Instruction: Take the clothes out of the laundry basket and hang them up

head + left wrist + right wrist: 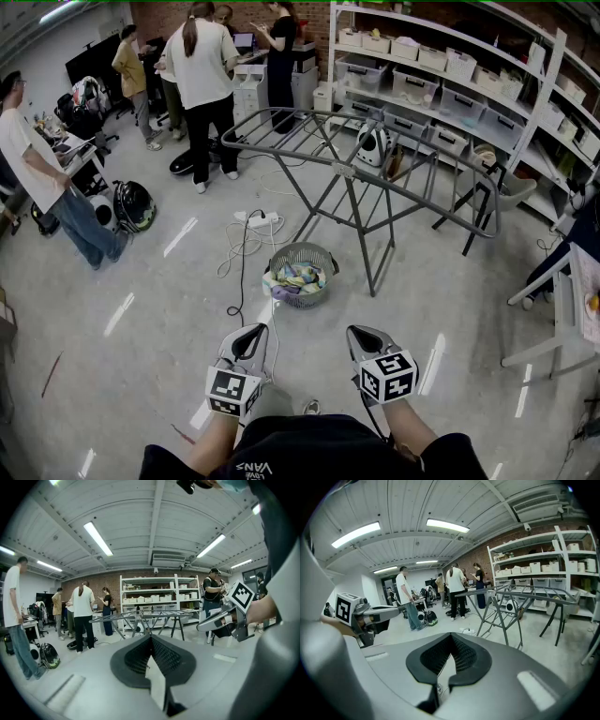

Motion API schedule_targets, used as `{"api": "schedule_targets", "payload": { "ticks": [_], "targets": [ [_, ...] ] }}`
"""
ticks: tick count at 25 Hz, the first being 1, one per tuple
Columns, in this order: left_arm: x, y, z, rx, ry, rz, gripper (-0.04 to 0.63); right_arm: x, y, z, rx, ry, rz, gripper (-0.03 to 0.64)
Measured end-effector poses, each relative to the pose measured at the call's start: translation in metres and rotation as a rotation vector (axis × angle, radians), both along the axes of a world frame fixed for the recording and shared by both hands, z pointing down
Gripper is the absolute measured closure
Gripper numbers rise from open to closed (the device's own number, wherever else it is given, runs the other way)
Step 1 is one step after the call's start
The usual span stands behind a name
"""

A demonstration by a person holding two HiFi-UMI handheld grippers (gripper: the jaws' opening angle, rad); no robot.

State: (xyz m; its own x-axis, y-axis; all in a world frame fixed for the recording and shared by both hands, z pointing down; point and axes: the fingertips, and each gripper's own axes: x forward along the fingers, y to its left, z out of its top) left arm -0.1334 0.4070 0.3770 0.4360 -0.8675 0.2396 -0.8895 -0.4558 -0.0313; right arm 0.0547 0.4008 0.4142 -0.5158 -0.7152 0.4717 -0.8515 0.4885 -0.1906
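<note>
The laundry basket [302, 300] is round and grey with slatted walls; it stands upright on the pale floor [141, 281], close to the legs of the drying rack [345, 169]. The clothes [295, 277] lie inside it as 1 crumpled heap of pale blue, yellow and lilac cloth. The rack is grey metal, unfolded, its long wings spread wide behind the basket

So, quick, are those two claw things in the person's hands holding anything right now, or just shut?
Left gripper: closed, holding nothing.
Right gripper: closed, holding nothing.
</note>
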Motion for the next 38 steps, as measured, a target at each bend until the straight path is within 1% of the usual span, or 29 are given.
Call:
{"api": "schedule_targets", "payload": {
  "ticks": [5, 7, 9, 10, 11, 12, 13, 14, 16, 17, 19, 21, 23, 31, 38],
  "targets": [
    [0.007, -0.004, 0.004, -0.009, 0.001, 0.013, 0.594, 0.005, -0.003, -0.001, 0.0, -0.001, 0.006, 0.612],
    [0.012, -0.008, 0.004, 0.0, 0.013, 0.048, 0.594, 0.003, -0.007, -0.004, 0.017, -0.009, 0.008, 0.612],
    [0.017, -0.012, 0.005, 0.0, 0.039, 0.083, 0.592, 0.001, -0.012, -0.006, 0.033, -0.039, 0.011, 0.612],
    [0.019, -0.015, 0.005, -0.004, 0.057, 0.096, 0.575, 0.0, -0.015, -0.005, 0.033, -0.06, 0.012, 0.612],
    [0.02, -0.02, 0.005, -0.01, 0.072, 0.102, 0.524, -0.002, -0.019, -0.004, 0.029, -0.079, 0.012, 0.612],
    [0.02, -0.025, 0.006, -0.018, 0.082, 0.104, 0.455, -0.004, -0.023, -0.003, 0.024, -0.097, 0.013, 0.611],
    [0.019, -0.03, 0.009, -0.025, 0.086, 0.103, 0.409, -0.007, -0.028, -0.002, 0.019, -0.117, 0.016, 0.601],
    [0.017, -0.035, 0.011, -0.031, 0.089, 0.103, 0.389, -0.01, -0.033, -0.001, 0.018, -0.141, 0.026, 0.536],
    [0.012, -0.048, 0.017, -0.042, 0.093, 0.109, 0.344, -0.014, -0.048, 0.001, 0.03, -0.181, 0.06, 0.369],
    [0.008, -0.056, 0.019, -0.045, 0.094, 0.115, 0.33, -0.016, -0.057, 0.001, 0.043, -0.187, 0.073, 0.323],
    [0.002, -0.074, 0.021, -0.051, 0.089, 0.129, 0.295, -0.023, -0.074, 0.0, 0.063, -0.181, 0.079, 0.293],
    [-0.005, -0.094, 0.024, -0.064, 0.09, 0.145, 0.279, -0.03, -0.092, 0.0, 0.063, -0.169, 0.083, 0.29],
    [-0.011, -0.116, 0.026, -0.079, 0.093, 0.166, 0.278, -0.037, -0.112, 0.002, 0.052, -0.162, 0.102, 0.29],
    [-0.055, -0.212, 0.042, -0.119, 0.078, 0.29, 0.276, -0.083, -0.195, 0.018, 0.021, -0.152, 0.215, 0.29],
    [-0.089, -0.278, 0.051, -0.143, 0.056, 0.378, 0.276, -0.11, -0.245, 0.028, -0.017, -0.129, 0.304, 0.29]
  ]
}}
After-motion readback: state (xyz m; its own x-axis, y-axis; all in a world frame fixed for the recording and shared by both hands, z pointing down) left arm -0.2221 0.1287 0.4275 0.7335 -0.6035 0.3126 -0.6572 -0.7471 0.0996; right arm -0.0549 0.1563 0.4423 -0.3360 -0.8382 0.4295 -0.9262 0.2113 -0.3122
